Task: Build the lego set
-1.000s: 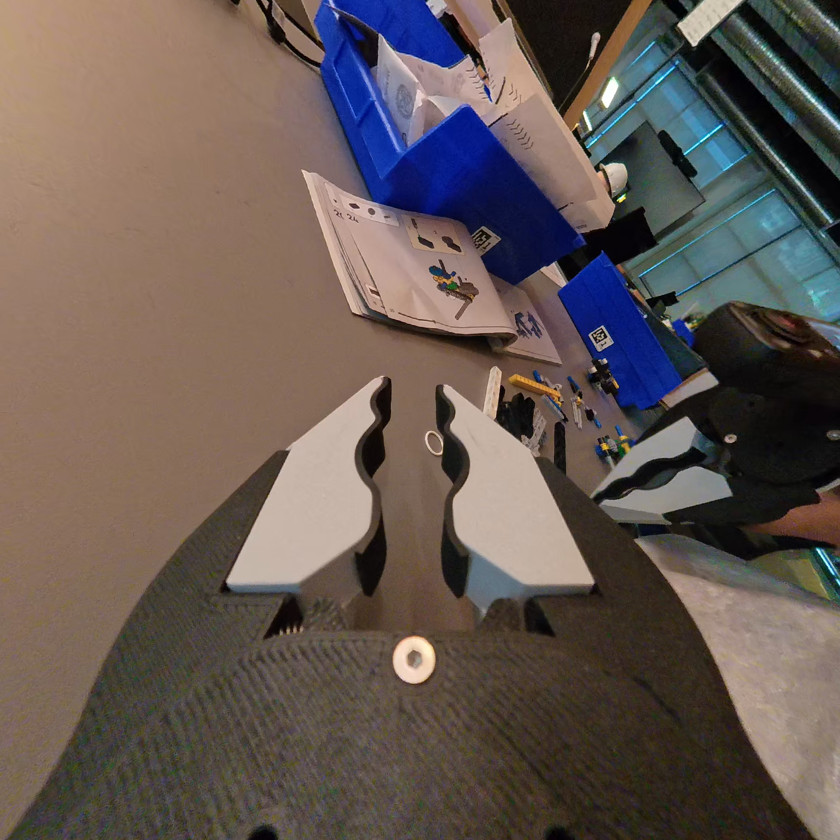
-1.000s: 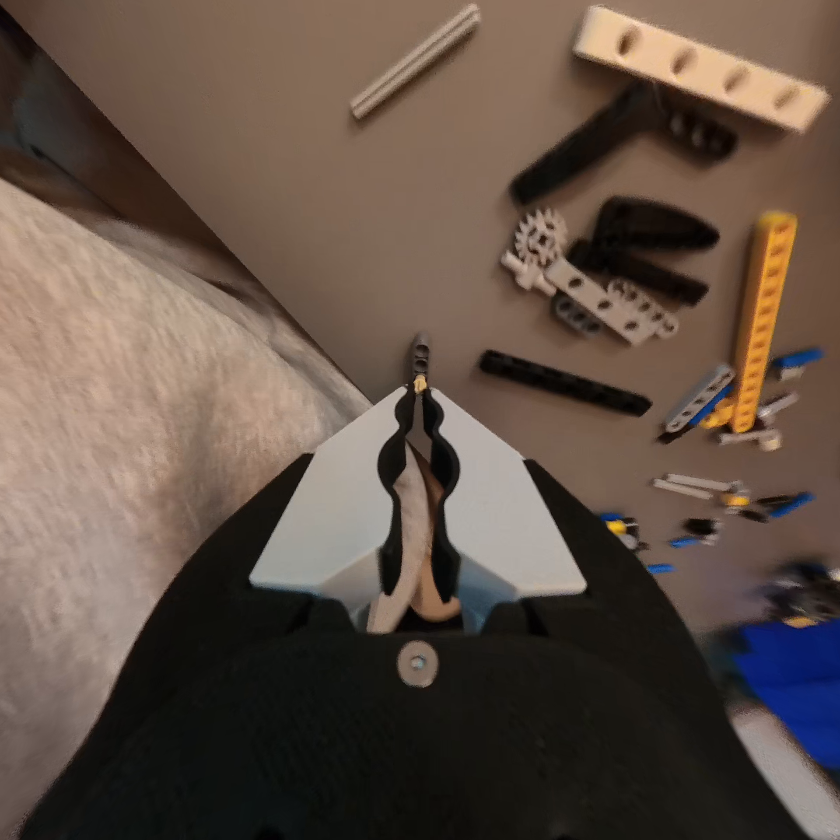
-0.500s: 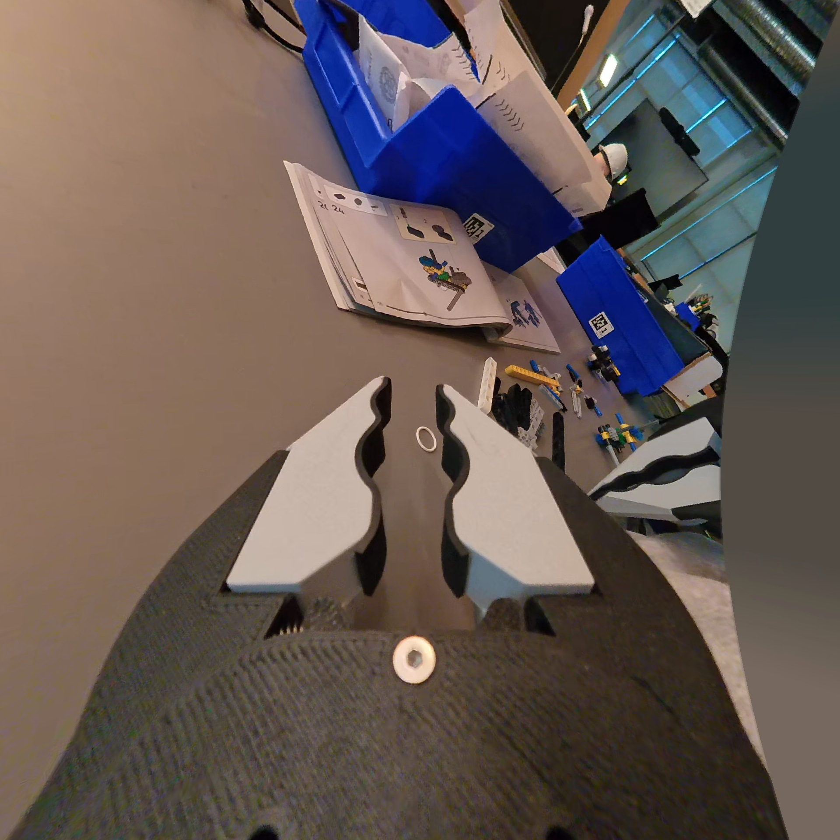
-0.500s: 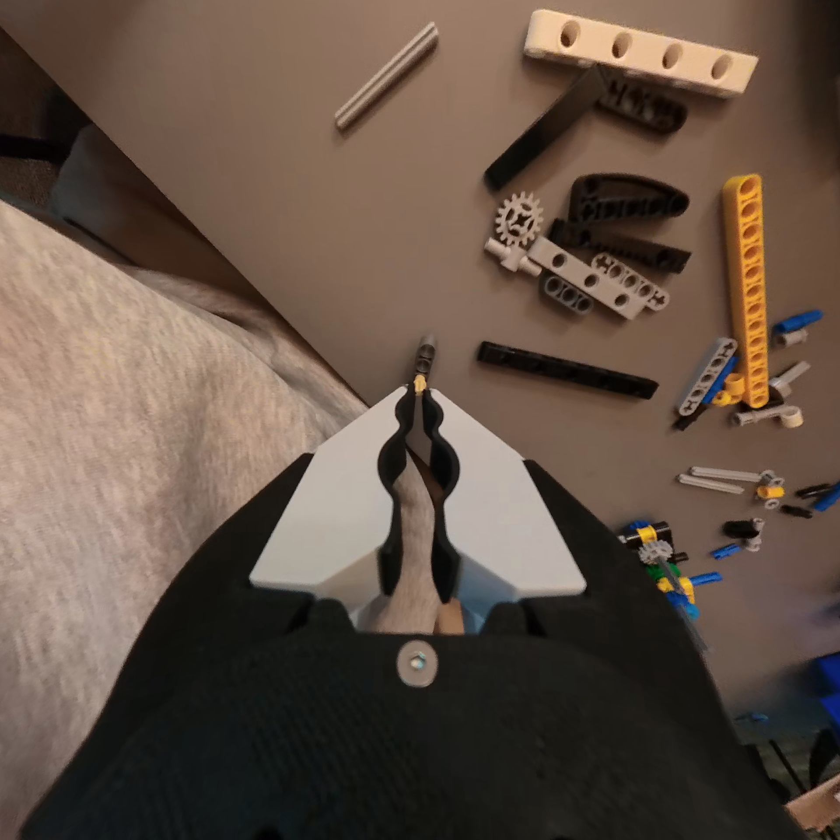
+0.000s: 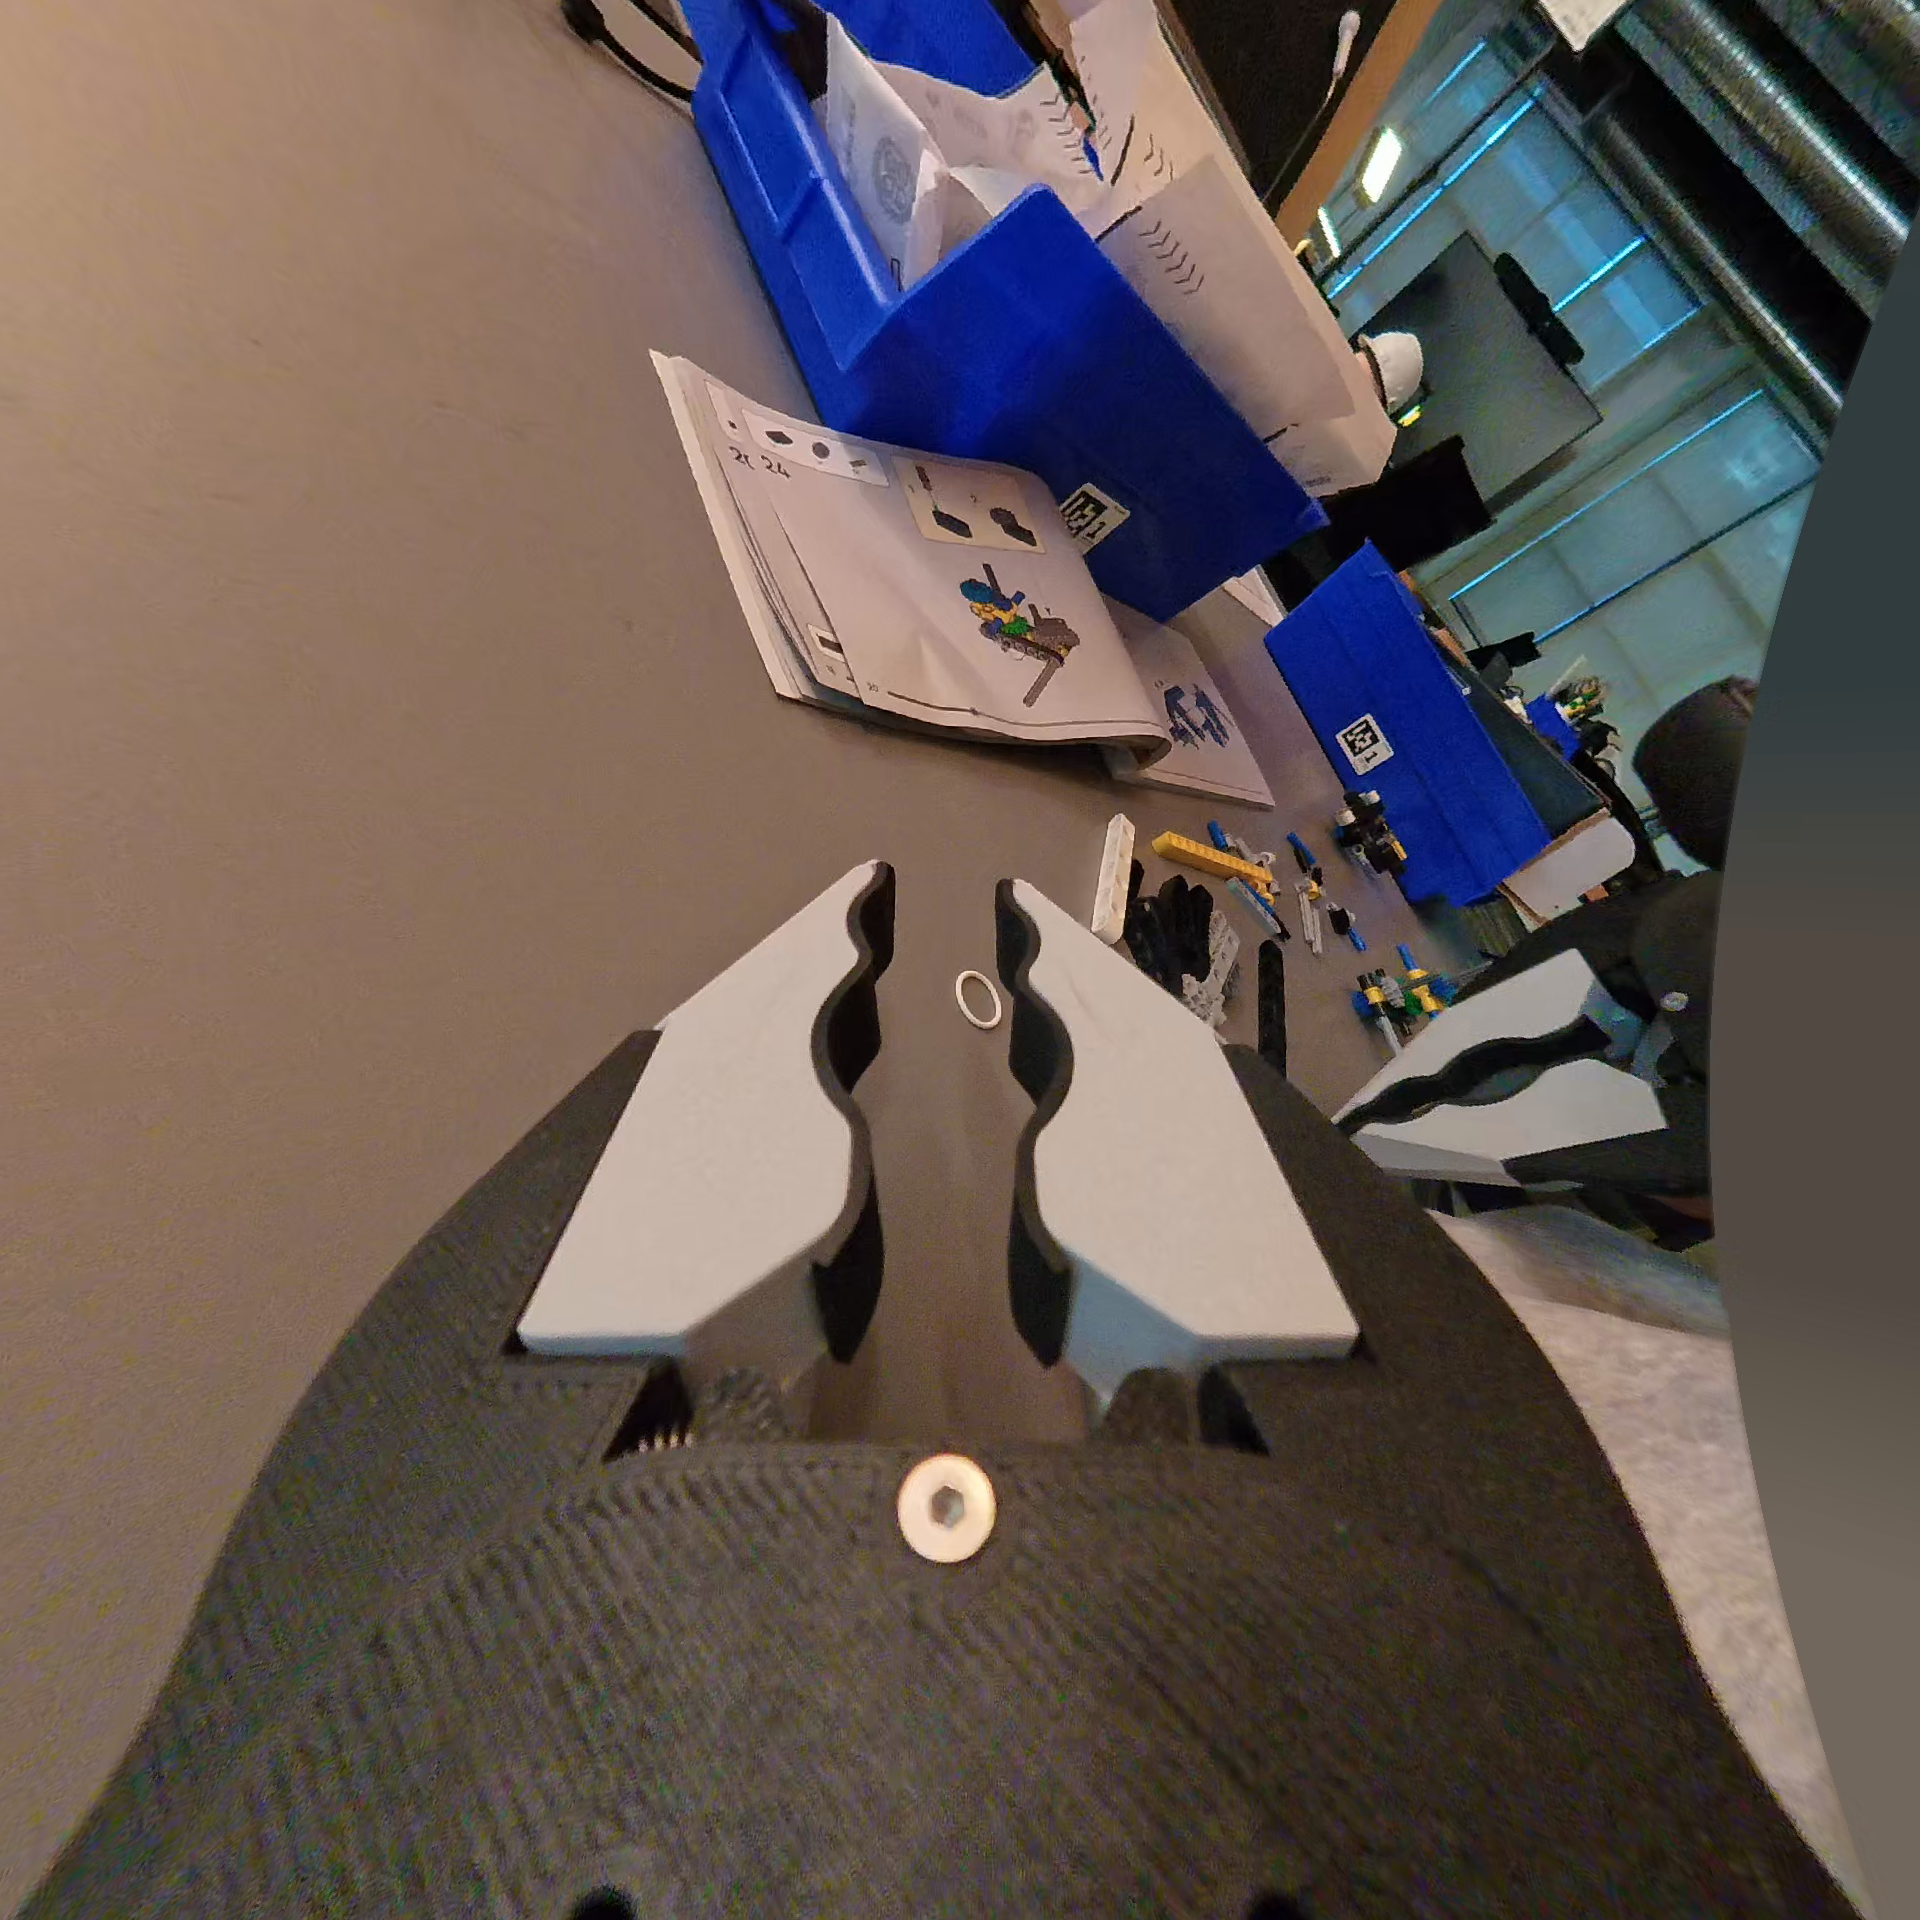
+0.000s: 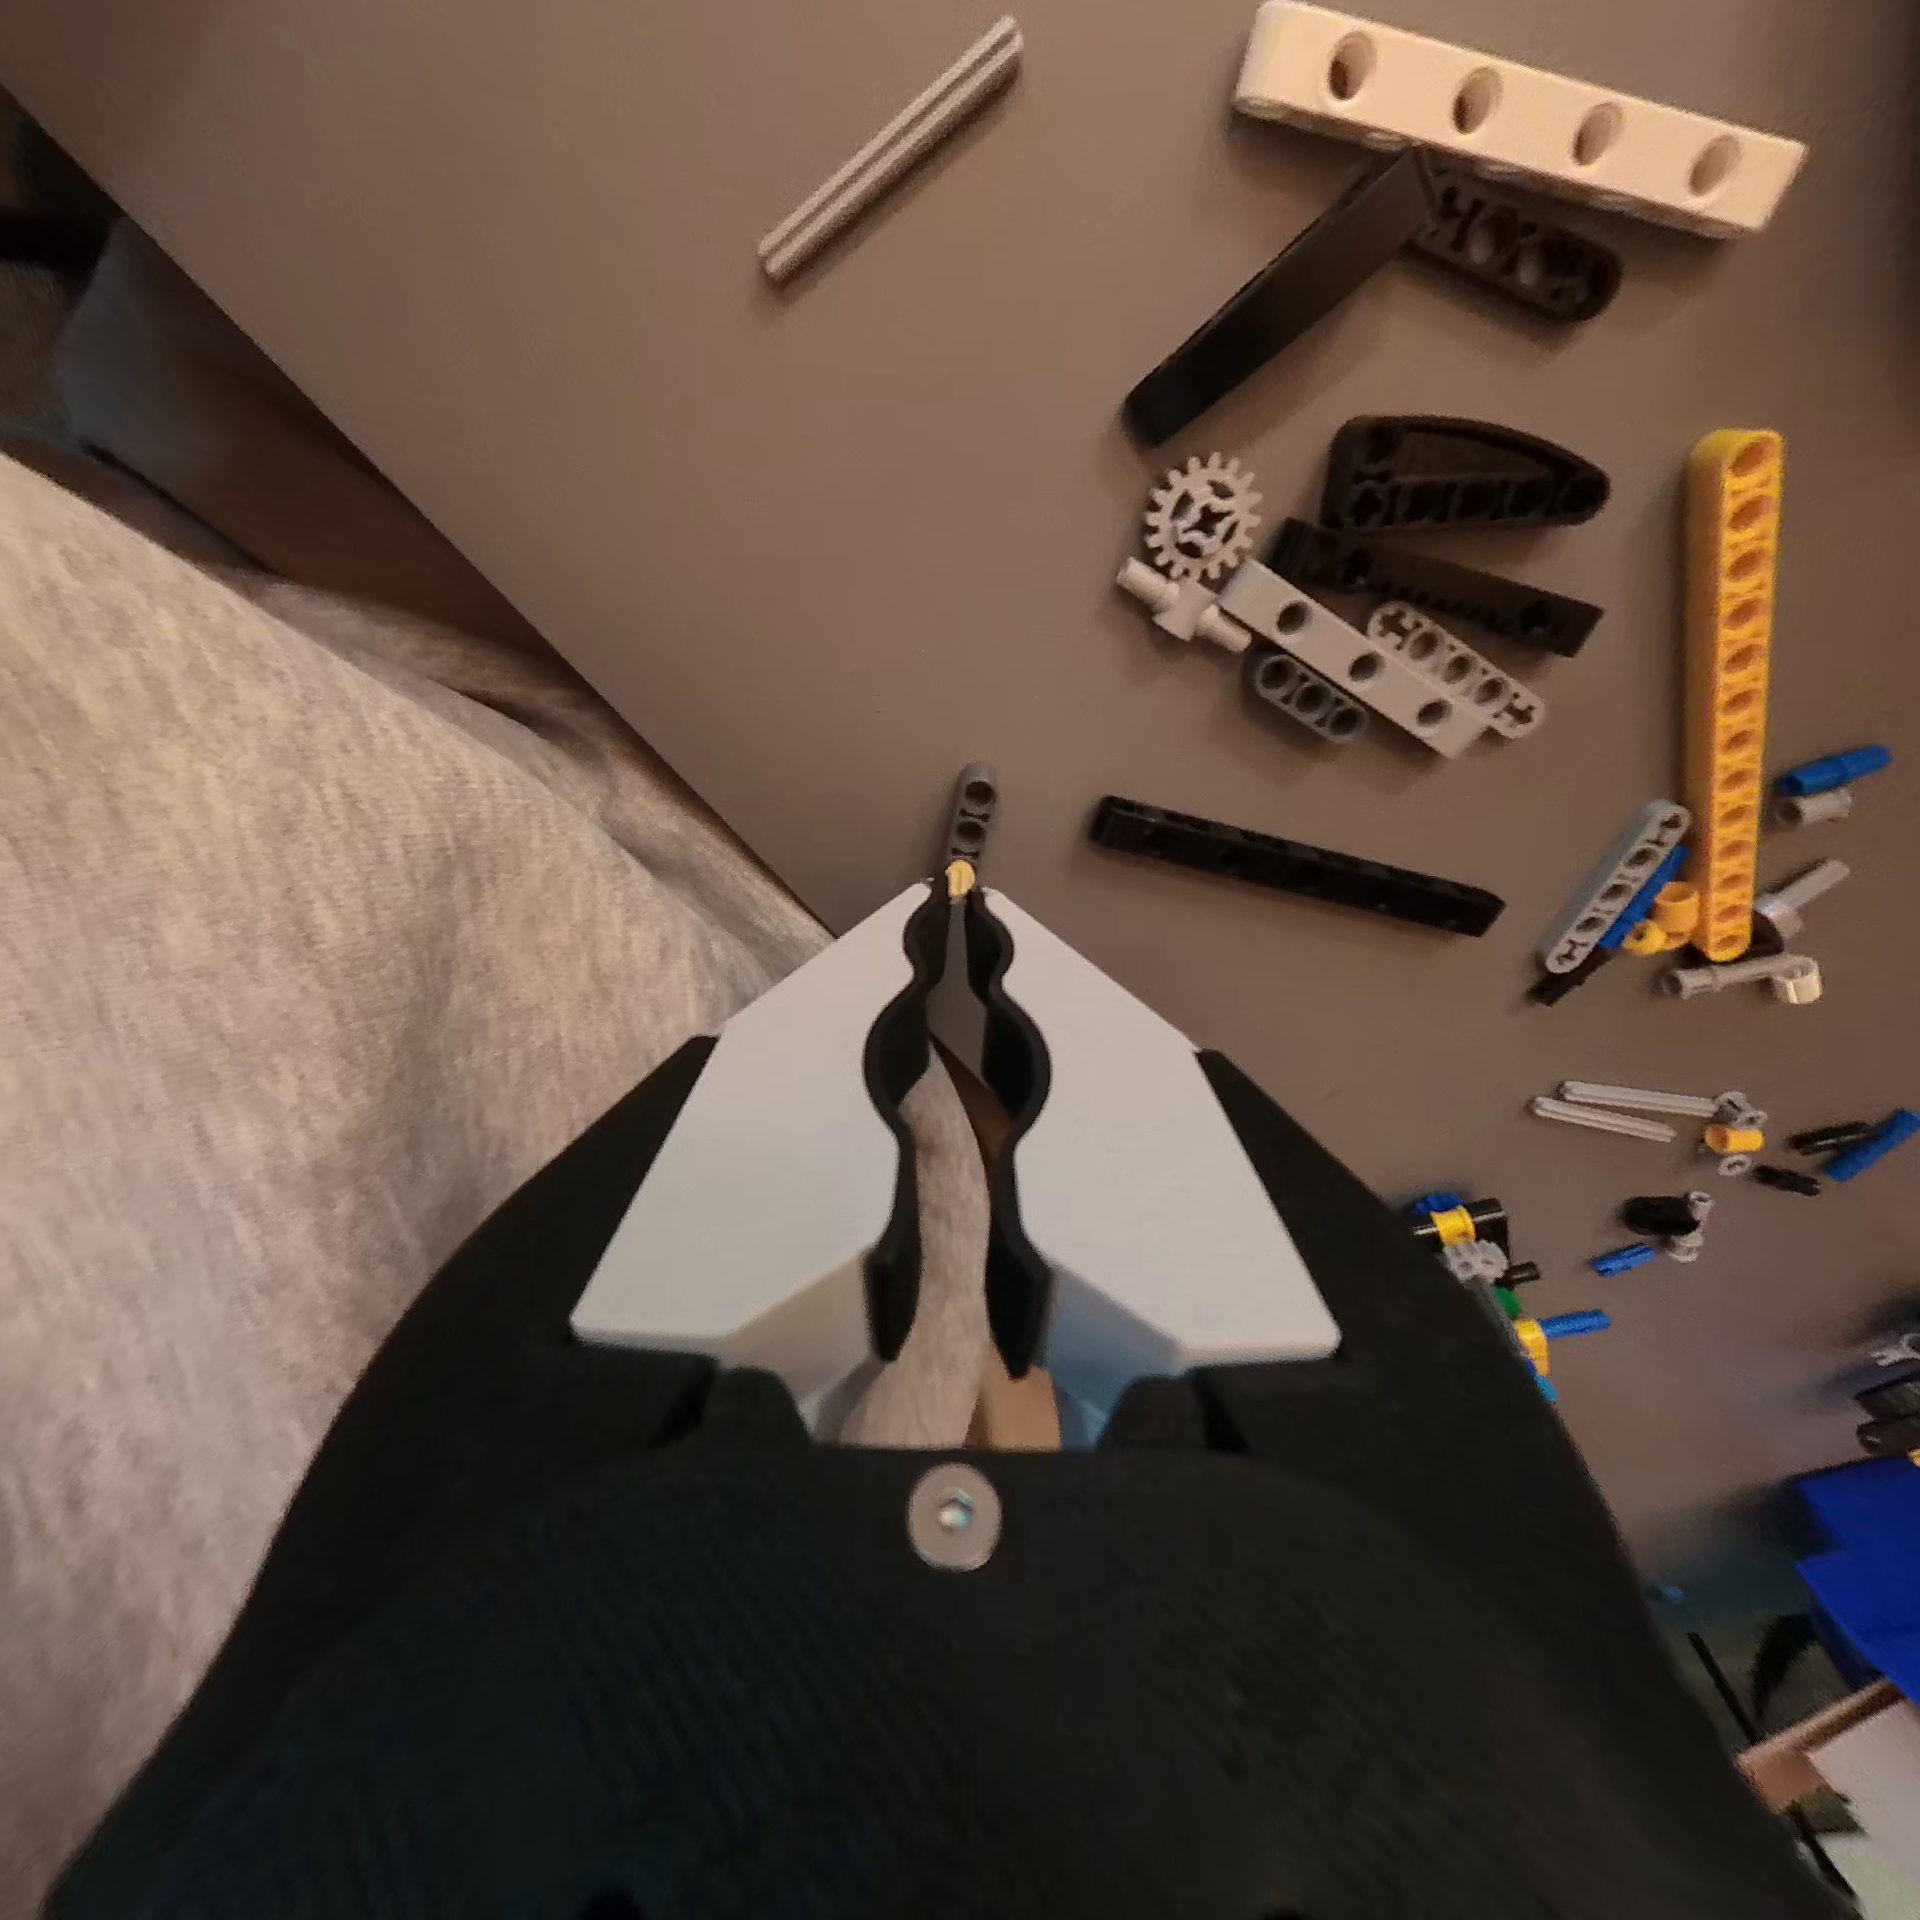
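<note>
My left gripper [image 5: 943, 894] is open and empty, low over the grey table, with a small white ring [image 5: 978, 1000] lying between its fingers. My right gripper [image 6: 958, 891] is shut on a small grey beam with a tan pin [image 6: 971, 821], held above the table near its front edge. It also shows at the right of the left wrist view [image 5: 1496, 1101]. Loose lego parts lie beyond: a white beam [image 6: 1517, 120], a yellow beam [image 6: 1733, 686], a long black beam [image 6: 1294, 864], a grey gear [image 6: 1203, 517] and a grey axle [image 6: 891, 151].
An open instruction booklet [image 5: 914, 592] lies on the table behind the parts. Two blue bins [image 5: 997, 312] [image 5: 1403, 717] stand at the back, one with paper bags in it. A grey-sleeved arm [image 6: 260, 935] fills the left of the right wrist view. Small blue and yellow pins [image 6: 1662, 1174] are scattered right.
The right gripper has drifted over the parts while keeping hold of the small grey beam. The left gripper has stayed open over the white ring, shifting only slightly.
</note>
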